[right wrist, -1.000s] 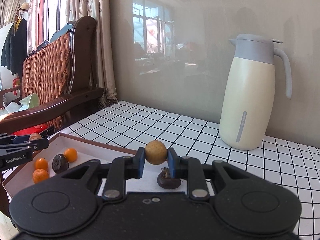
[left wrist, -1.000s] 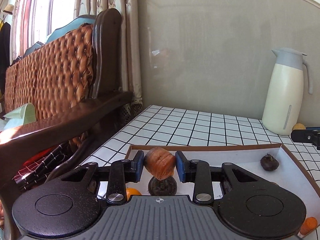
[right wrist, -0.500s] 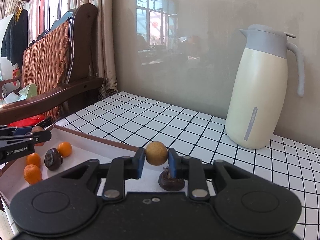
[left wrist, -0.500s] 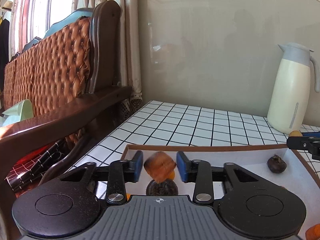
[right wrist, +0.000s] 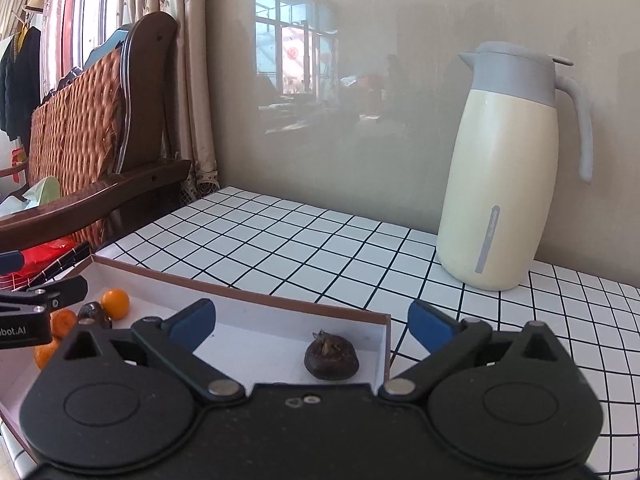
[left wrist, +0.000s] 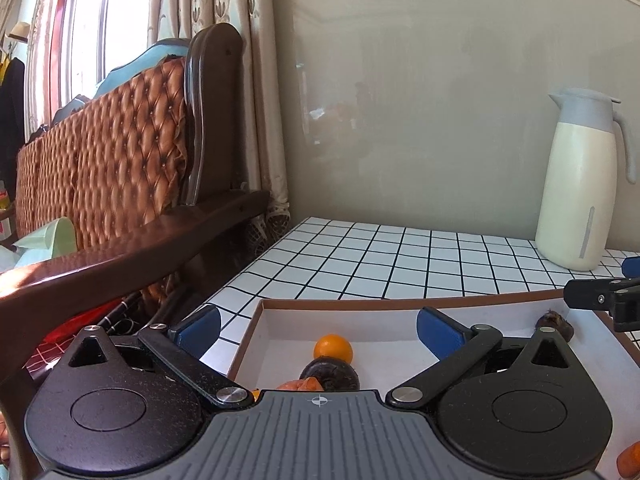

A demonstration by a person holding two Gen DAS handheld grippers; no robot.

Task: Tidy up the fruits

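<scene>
Both tools spread wide over the fruit box, nothing held.

Left tool (left wrist: 318, 328): jaws have just been opening and now stand far apart, empty; below the gap, inside the white box (left wrist: 400, 316) with brown rim, lie a small orange (left wrist: 333, 347), a dark round fruit (left wrist: 329, 374) touching it on the near side, and an orange-brown piece (left wrist: 298, 383) at the tool body's edge. Right tool (right wrist: 311, 322): jaws likewise have just been opening, wide apart, empty; a second dark fruit (right wrist: 331, 354) sits alone near the box's right corner. Small oranges and another dark fruit cluster at the box's left end. Cream jug (right wrist: 506, 176) stands upright on the tiled desk (right wrist: 304, 244), well apart from the box.
</scene>
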